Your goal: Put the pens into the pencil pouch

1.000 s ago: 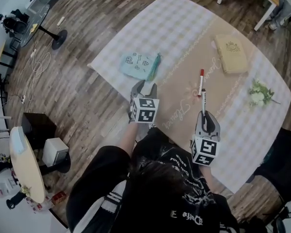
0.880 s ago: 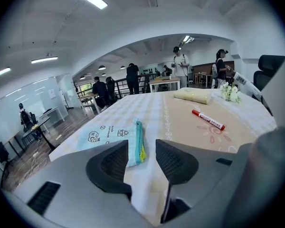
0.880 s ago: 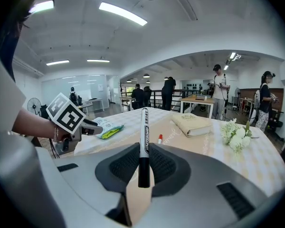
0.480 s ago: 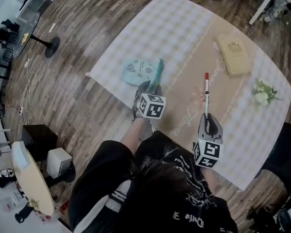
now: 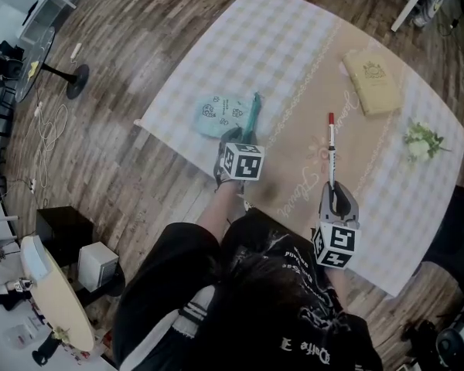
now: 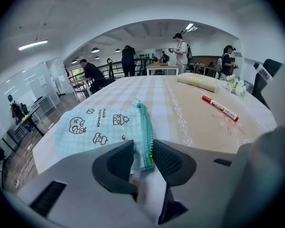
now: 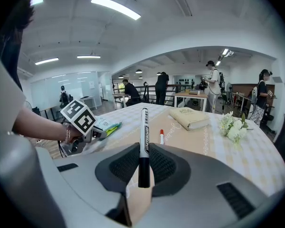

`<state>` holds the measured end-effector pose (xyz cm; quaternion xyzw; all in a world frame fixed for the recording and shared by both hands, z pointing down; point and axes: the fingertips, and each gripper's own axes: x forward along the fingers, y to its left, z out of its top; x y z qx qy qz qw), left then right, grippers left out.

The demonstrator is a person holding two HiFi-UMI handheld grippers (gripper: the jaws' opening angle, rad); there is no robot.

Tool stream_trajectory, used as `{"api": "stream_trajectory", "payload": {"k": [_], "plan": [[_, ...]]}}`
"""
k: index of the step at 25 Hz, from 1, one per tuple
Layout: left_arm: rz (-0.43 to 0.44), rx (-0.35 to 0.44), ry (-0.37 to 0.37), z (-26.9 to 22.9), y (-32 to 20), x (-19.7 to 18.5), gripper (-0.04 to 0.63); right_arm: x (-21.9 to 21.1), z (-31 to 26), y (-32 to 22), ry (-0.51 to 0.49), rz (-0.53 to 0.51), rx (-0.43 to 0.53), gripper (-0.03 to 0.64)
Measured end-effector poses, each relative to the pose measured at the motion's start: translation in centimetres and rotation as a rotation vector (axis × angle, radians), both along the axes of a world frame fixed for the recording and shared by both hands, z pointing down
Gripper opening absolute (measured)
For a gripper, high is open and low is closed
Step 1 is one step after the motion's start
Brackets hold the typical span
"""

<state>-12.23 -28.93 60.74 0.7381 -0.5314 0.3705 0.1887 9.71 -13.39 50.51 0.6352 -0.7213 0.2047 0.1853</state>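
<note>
Nearest the camera, the right gripper (image 7: 143, 163) is clamped on the lower barrel of a black-and-white marker pen (image 7: 143, 127), which stands up well beyond the pads; the print along its barrel is too small to read. The left gripper (image 6: 142, 158) has just been closing its jaws, which are not yet together: the near corner of the green zipper of a mint-green fabric pouch (image 6: 104, 129) lies between them, unpinched. The pouch, printed with cartoon figures and small illegible lettering, lies flat on the checked tablecloth (image 6: 154, 87). Beyond it a red-capped white pen (image 6: 219, 108) rests on the tan runner, then a beige book (image 5: 372, 83) and a white flower sprig (image 5: 420, 142). Likely faults: the left jaws pinching both fabric layers, holding the mouth closed, or slipping off the zipper; the long pen pivoting in its low grip when pushed against cloth
</note>
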Motion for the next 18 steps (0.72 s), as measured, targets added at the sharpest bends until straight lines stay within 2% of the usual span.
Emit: {"api": "stream_trajectory", "payload": {"k": [3,4,9,15,18], "plan": [[-0.016,0.018,0.027,-0.7,0.0,-0.2,0.073,0.0,-0.1,0.1,0.002,-0.003,-0.003,0.072],[-0.019,0.024,0.04,-0.9,0.0,-0.2,0.067,0.0,-0.1,0.1,0.004,-0.005,-0.004,0.072],[-0.043,0.06,0.131,-2.3,0.1,-0.2,0.051,0.5,-0.1,0.2,0.024,-0.014,-0.007,0.071],[-0.042,0.099,0.16,-4.1,0.3,-0.7,0.045,0.3,-0.2,0.1,0.029,-0.047,-0.011,0.071],[-0.012,0.122,0.199,-5.7,0.8,-0.2,0.044,0.0,-0.1,0.2,0.034,-0.066,-0.013,0.072]]}}
